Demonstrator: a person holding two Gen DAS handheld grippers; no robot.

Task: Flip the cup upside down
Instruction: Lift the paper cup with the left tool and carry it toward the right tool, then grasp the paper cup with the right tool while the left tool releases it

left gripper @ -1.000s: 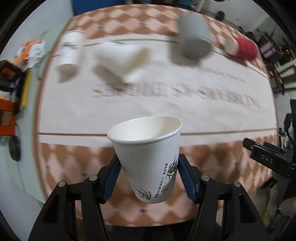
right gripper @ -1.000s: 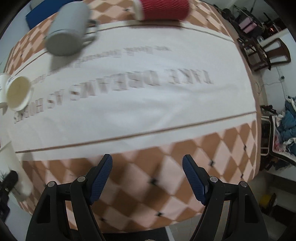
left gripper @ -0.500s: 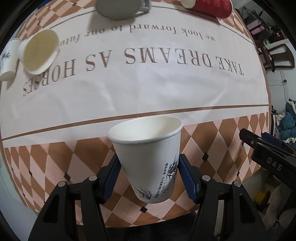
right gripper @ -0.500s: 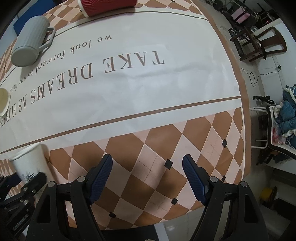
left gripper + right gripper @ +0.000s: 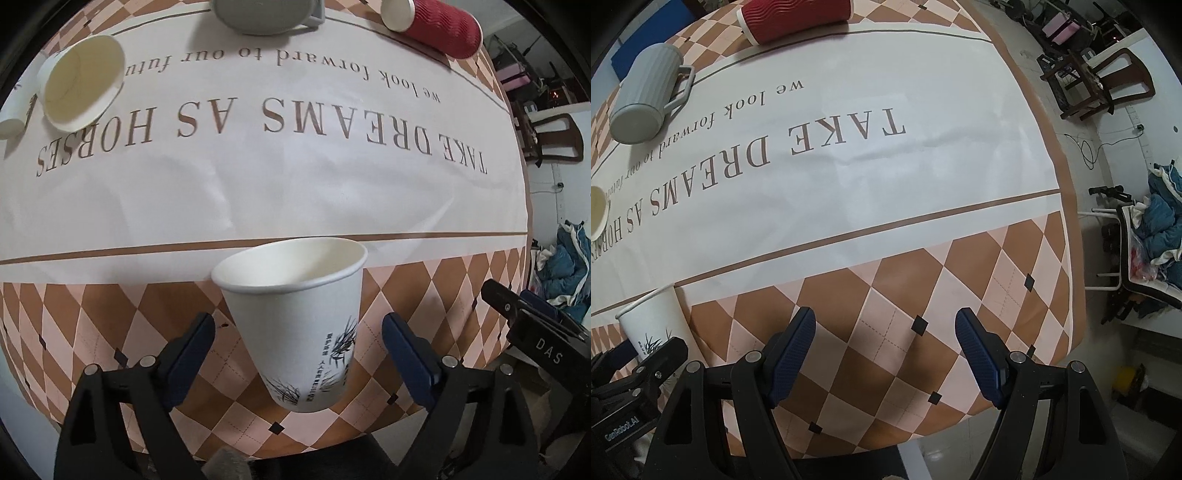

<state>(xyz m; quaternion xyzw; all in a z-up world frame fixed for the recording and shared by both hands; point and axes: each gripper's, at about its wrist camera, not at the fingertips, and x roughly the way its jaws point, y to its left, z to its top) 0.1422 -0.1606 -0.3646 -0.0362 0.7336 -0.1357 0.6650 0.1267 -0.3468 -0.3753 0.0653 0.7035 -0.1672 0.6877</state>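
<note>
A white paper cup point(image 5: 299, 317) with a grass print stands upright, mouth up, on the checked border of the tablecloth near the table's front edge. My left gripper point(image 5: 298, 354) is open; its blue pads point(image 5: 190, 349) stand apart from the cup on either side. The cup also shows at the lower left of the right wrist view point(image 5: 652, 321), beside the left gripper's body. My right gripper point(image 5: 885, 350) is open and empty over the checked border, to the right of the cup.
A second white paper cup point(image 5: 79, 83) lies on its side at the far left. A grey ribbed mug point(image 5: 646, 98) and a red ribbed cup point(image 5: 796, 16) lie on their sides at the back. Chairs point(image 5: 1108, 85) stand beyond the table's right edge.
My left gripper has opened and let go of the white cup, which now stands on the cloth. Both grippers came lower and closer to the table.
</note>
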